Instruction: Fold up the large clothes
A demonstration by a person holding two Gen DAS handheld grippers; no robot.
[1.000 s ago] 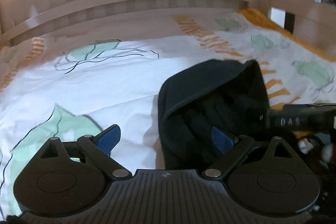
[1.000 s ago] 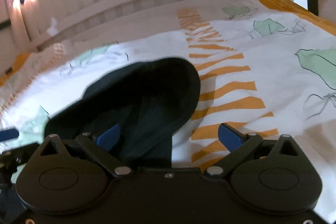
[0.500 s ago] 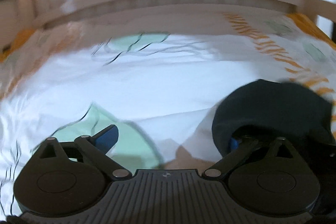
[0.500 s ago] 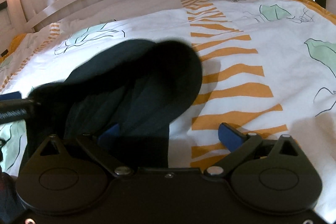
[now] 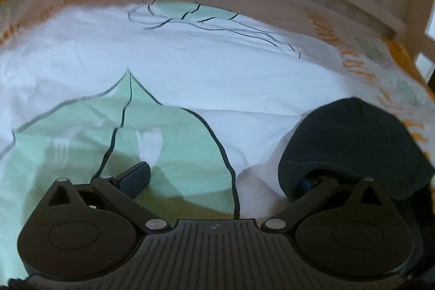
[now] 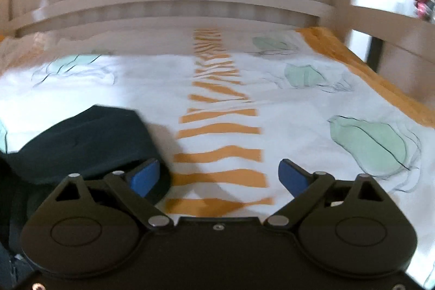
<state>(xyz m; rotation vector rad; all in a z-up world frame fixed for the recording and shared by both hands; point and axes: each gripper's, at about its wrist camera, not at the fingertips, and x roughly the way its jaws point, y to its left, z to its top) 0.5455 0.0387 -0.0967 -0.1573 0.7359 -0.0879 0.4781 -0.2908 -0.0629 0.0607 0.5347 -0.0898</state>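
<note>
A dark navy garment lies bunched on the bed. In the left wrist view it sits at the right and drapes over my left gripper's right finger, hiding its pad. My left gripper is open, its left finger over a green leaf print. In the right wrist view the garment lies at the lower left, just behind my right gripper's left finger. My right gripper is open and empty over the orange stripes.
The bed sheet is white with green leaves and an orange striped band. A white slatted bed rail runs along the far side. A bed post and window stand at the far right.
Both grippers have swung apart: the left one turned left so the garment slid to its right edge, the right one turned right so the garment slid to its lower left. Both stay open.
</note>
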